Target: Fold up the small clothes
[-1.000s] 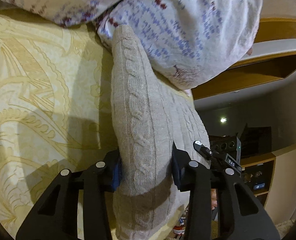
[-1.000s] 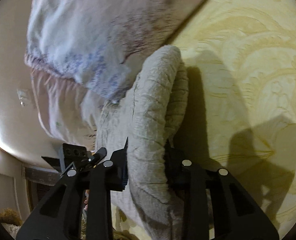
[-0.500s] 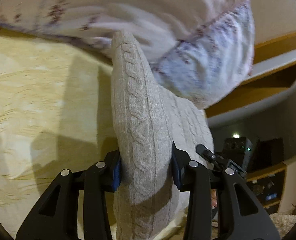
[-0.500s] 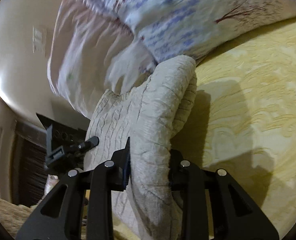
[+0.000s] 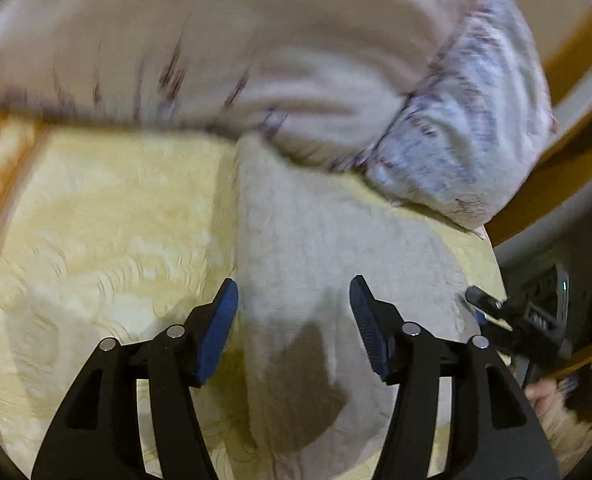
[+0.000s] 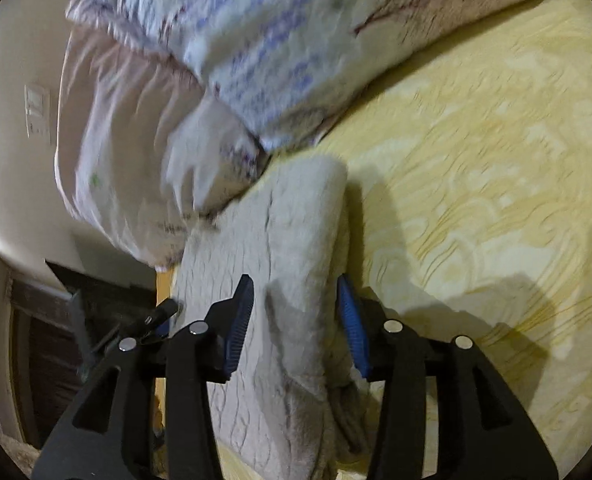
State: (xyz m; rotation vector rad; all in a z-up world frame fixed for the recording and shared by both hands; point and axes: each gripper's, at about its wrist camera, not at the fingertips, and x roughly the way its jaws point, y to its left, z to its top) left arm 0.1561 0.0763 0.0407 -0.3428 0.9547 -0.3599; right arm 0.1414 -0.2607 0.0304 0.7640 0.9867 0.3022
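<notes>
A beige cable-knit sweater lies folded on the yellow patterned bedspread, its far end against a pillow. My left gripper is open, its blue pads standing apart on either side of the sweater's near end. In the right wrist view the sweater lies the same way between the blue pads of my right gripper, which is open with gaps beside the fabric. The right gripper shows at the right edge of the left wrist view. Both views are motion-blurred.
A white pillow with blue and red print lies across the bed's far end; it also shows in the right wrist view. A wooden headboard and dark furniture lie beyond the bed edge. Bedspread stretches right.
Both grippers have opened and let go of the sweater, which now lies flat on the bedspread instead of being held up. Both have tilted down toward the bed.
</notes>
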